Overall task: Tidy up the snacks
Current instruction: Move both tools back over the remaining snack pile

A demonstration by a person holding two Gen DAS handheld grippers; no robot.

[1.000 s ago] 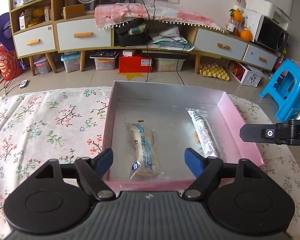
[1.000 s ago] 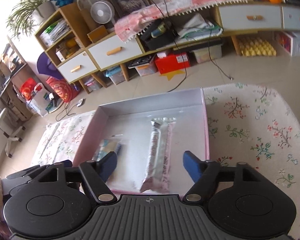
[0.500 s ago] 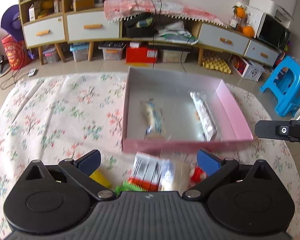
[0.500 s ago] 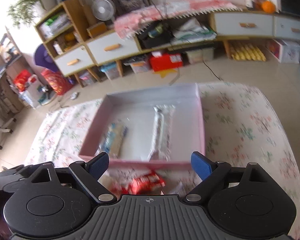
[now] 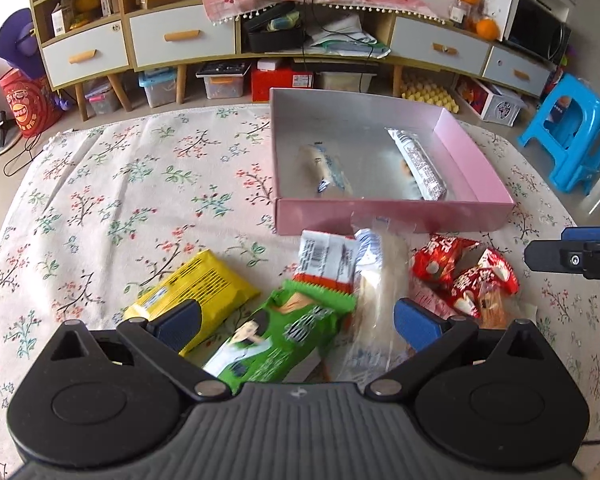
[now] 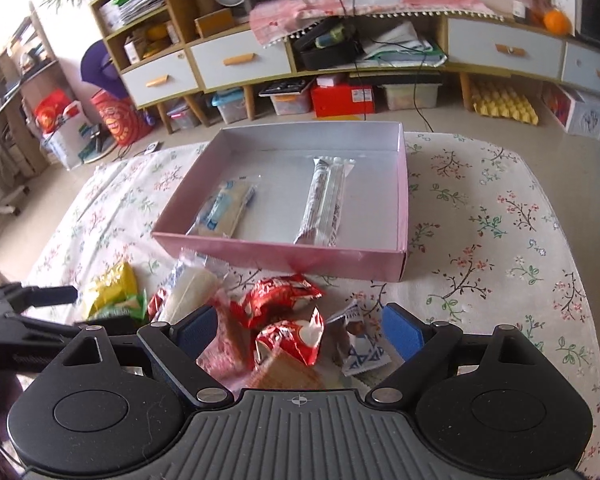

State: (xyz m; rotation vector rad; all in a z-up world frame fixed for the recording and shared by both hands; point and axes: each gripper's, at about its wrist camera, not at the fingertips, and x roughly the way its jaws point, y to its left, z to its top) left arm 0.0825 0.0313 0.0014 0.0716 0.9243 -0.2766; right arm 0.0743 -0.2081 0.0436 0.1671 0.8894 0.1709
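Observation:
A pink box (image 5: 396, 216) sits on the floral tablecloth and holds a clear blue-printed bar (image 5: 328, 172) and a silver striped stick (image 5: 418, 164). In front of the box lies a loose pile of snacks. My left gripper (image 5: 296, 320) is open above a green packet (image 5: 284, 332), between a yellow packet (image 5: 204, 284) and a clear bread packet (image 5: 376, 280). My right gripper (image 6: 300, 326) is open over two red packets (image 6: 276, 296) and a blue-white sweet (image 6: 360, 344), holding nothing. The box (image 6: 284, 256) lies just beyond them.
The tablecloth (image 5: 112, 184) has bare room left of the box, and more to its right (image 6: 492, 216). A blue stool (image 5: 572, 140) stands off the table's right side. Low cabinets and storage boxes line the far wall.
Both grippers have drawn back from over the box toward the near side, and their jaws now stand wider. The snack pile has come into view under them.

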